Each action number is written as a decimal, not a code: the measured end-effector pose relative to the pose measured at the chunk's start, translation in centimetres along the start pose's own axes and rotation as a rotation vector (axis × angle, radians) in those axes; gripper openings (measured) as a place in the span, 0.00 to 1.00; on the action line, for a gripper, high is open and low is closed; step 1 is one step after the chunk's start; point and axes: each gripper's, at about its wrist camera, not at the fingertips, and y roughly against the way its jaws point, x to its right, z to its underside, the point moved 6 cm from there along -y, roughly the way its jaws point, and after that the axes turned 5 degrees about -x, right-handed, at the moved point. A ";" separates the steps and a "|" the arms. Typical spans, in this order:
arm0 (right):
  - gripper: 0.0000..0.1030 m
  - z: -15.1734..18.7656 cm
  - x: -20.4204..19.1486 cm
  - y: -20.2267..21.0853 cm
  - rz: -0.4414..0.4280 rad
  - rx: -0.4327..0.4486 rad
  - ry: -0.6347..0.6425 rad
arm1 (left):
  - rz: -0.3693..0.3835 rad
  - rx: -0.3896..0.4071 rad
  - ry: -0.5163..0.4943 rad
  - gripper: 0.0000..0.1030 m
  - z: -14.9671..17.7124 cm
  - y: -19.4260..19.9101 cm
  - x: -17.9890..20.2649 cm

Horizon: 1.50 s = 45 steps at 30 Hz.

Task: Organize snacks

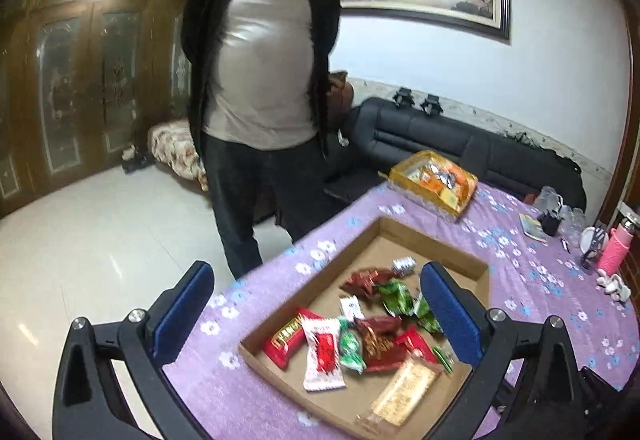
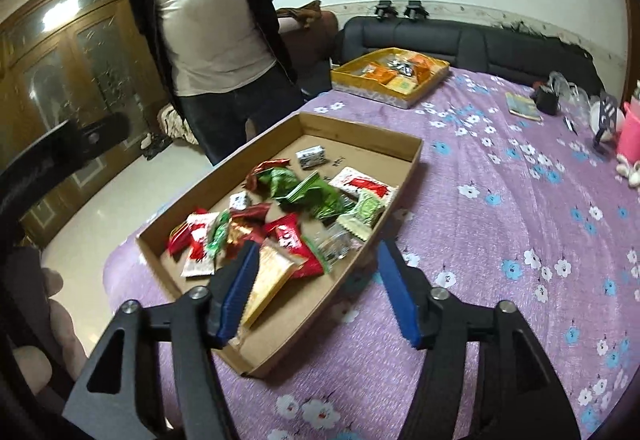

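Both tools are spread wide with nothing in them, I'd guess lined up to pick. The right tool (image 2: 316, 288) hovers over the near end of the cardboard box (image 2: 412, 156), its left finger above a tan packet (image 2: 272, 280). The left tool (image 1: 316, 316) frames the snacks (image 1: 360, 336) heaped at that same end. Past the box on the counter (image 2: 500, 240) sits a yellow tray (image 2: 348, 80) holding orange packets, probably sorted. A person (image 2: 208, 20) stands beyond the box.

Home living room: sofa (image 1: 440, 136), wardrobe (image 1: 80, 88)
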 end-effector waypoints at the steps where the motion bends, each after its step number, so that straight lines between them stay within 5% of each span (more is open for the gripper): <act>1: 0.65 0.1 -0.2 0.1 0.003 0.000 0.008 | 0.001 -0.019 -0.005 1.00 0.2 -0.2 0.2; 13: 0.66 1.0 -0.4 -0.3 0.013 -0.026 0.007 | 0.039 -0.147 -0.093 1.00 2.4 -1.8 2.3; 45: 0.72 1.5 0.8 -1.2 0.010 -0.061 -0.024 | 0.071 -0.275 -0.130 1.00 4.8 -3.9 4.1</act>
